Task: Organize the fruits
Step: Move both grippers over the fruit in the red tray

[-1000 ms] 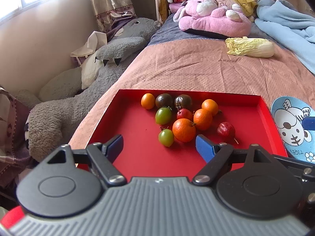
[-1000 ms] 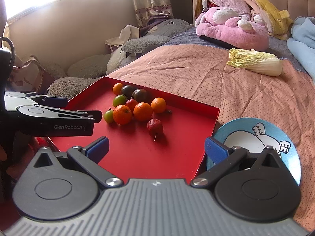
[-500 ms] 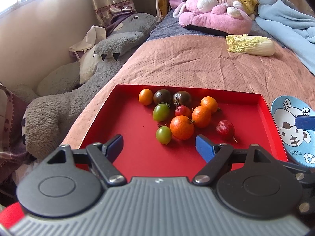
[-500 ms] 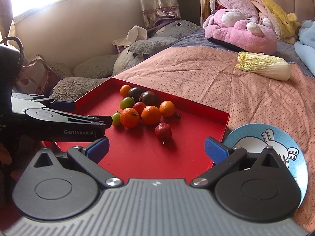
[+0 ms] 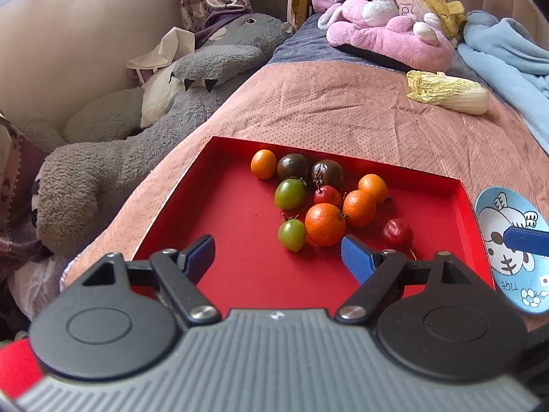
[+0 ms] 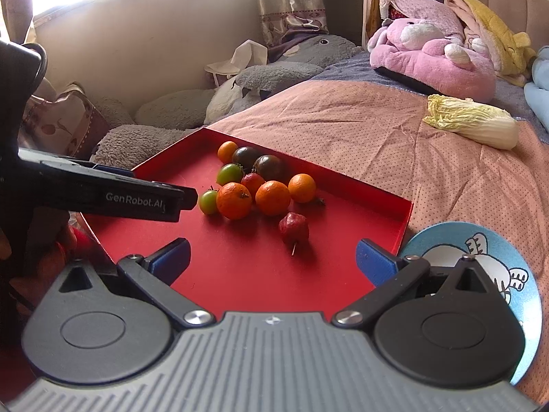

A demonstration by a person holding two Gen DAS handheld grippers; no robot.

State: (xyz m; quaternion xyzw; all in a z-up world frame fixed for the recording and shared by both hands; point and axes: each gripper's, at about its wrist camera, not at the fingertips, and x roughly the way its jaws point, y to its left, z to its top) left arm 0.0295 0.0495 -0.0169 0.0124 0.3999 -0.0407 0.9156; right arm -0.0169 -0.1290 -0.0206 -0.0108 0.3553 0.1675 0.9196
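While the fruits are sitting clustered in the red tray (image 5: pixel 240 274) on the bed, both grippers, left (image 5: pixel 278 257) and right (image 6: pixel 271 257), are hovering wide and empty. That small red fruit (image 6: pixel 293 227) is looking soft, light; I'd be pinching its round sides gently.

My left wrist camera sits just behind the left hand-held gripper (image 5: pixel 278 252), looking forward and down along its fingers over the red tray (image 5: pixel 240 267), close in. My right wrist camera does the same from behind the right hand-held gripper (image 6: pixel 272 255), angled from the tray's right side. Both share the tray, the blue plate (image 6: pixel 480 240), the bed (image 6: pixel 360 130) and the plush toys ahead.
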